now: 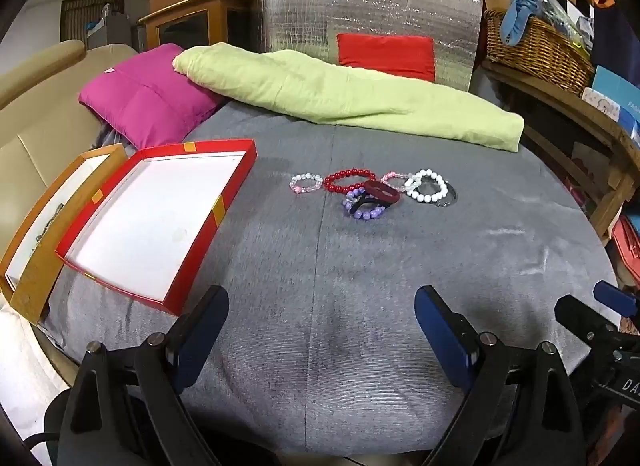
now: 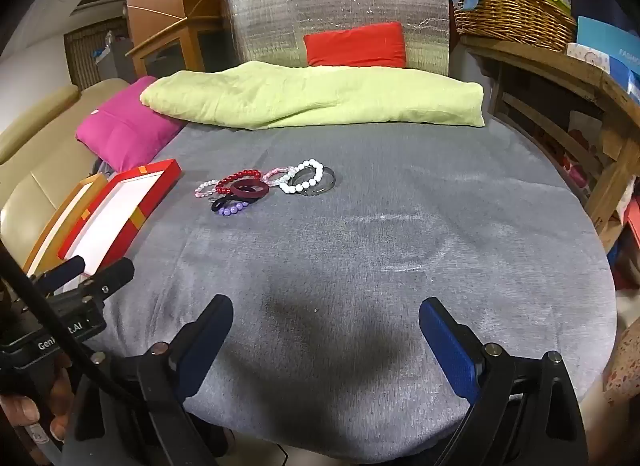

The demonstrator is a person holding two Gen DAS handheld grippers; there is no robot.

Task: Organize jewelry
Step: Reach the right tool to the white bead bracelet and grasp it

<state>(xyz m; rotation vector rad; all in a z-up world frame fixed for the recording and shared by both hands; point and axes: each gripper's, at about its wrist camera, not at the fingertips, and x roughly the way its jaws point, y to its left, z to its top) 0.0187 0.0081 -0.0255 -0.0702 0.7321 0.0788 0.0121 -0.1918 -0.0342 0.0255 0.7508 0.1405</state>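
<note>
Several bracelets lie in a cluster on the grey cloth: a red bead bracelet, a white bead bracelet, a purple bead bracelet, a dark red band and a pale pink one. The cluster also shows in the right wrist view, with the white bead bracelet at its right. An open red box with a white inside sits at the left. My left gripper is open and empty, near the table's front edge. My right gripper is open and empty, well short of the bracelets.
An orange-brown box lies left of the red box. A green folded cloth and a pink cushion lie at the back. A wicker basket stands on a wooden shelf at the right. A silver foil panel stands behind.
</note>
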